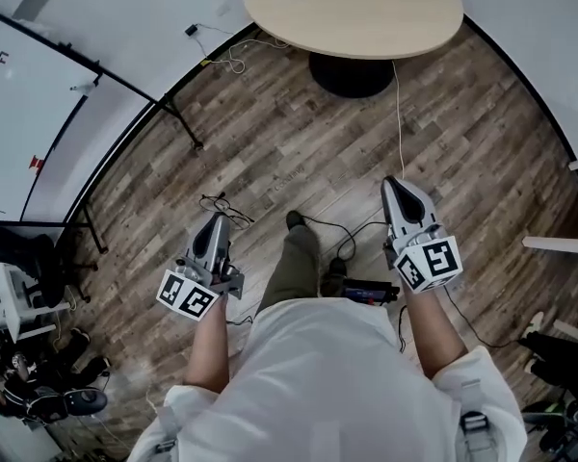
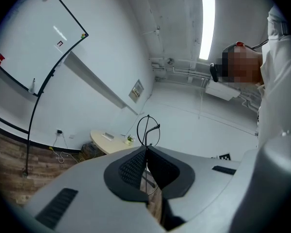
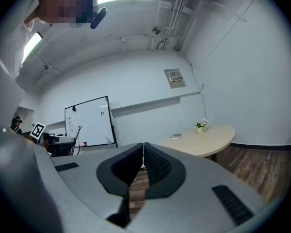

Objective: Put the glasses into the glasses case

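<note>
Left gripper [image 2: 146, 150] jaws are clamped on the wire-frame glasses [image 2: 148, 130] at the tips only. This slender hold is judged liable to twist or slip in transit. Right gripper [image 3: 143, 150] is closed and empty. No case identifiable. Round table [image 1: 366, 17] at 12 o'clock, whiteboard stand [image 1: 125, 89] at 10. Floor cables [image 1: 352, 234] could snag feet.

I find no word, number or brand that I can read in any view. The left gripper [image 1: 218, 219] and the right gripper [image 1: 391, 183] each carry a cube with black-and-white square markers, patterns only, no letters. A wall plate [image 3: 174, 77] beside the cable run has lines of print too small for me to make out. The whiteboard [image 3: 89, 123] bears a few small stickers and marks, one of them red, and none of them is legible from here.
</note>
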### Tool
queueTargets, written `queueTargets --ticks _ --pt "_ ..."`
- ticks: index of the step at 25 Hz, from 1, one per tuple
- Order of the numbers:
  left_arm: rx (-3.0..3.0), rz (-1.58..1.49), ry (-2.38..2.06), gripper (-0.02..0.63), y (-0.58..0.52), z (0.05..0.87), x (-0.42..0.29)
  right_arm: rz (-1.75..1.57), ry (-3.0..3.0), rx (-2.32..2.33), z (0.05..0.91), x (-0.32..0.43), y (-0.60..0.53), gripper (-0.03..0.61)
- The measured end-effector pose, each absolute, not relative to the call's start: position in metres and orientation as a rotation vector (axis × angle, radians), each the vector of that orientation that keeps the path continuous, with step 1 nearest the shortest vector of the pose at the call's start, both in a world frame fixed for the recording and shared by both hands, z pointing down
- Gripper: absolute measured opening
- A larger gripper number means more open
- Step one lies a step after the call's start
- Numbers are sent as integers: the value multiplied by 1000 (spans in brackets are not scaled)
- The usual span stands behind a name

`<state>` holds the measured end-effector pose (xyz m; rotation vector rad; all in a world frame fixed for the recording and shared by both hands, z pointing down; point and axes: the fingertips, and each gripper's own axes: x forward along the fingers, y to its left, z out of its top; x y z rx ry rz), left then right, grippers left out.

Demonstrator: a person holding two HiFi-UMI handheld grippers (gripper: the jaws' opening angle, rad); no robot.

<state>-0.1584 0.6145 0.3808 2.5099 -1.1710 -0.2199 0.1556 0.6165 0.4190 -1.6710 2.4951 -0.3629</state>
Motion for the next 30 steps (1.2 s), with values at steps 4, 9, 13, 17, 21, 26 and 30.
queueTargets --ticks 4,9,13,17,21,26,30 --pt "2521 -230 -1138 21 579 388 -166 -293 2536 -1684 407 141 585 25" --pt "2547 -272 -1124 21 511 388 -179 -255 2562 -1723 395 128 523 25" --pt "2552 -284 -1131 21 449 383 -205 -217 2607 -1734 379 102 465 25" --pt "2558 -299 -1107 21 394 374 -229 -148 2612 -1755 355 76 409 25" --pt "2575 -307 -1070 21 349 370 -249 -92 2606 -1757 341 52 367 24" --pt "2560 -339 -1050 21 310 369 -262 -46 2611 -1757 333 37 334 25" --pt "2556 -346 -1049 21 276 373 -264 -56 2597 -1758 336 40 299 24"
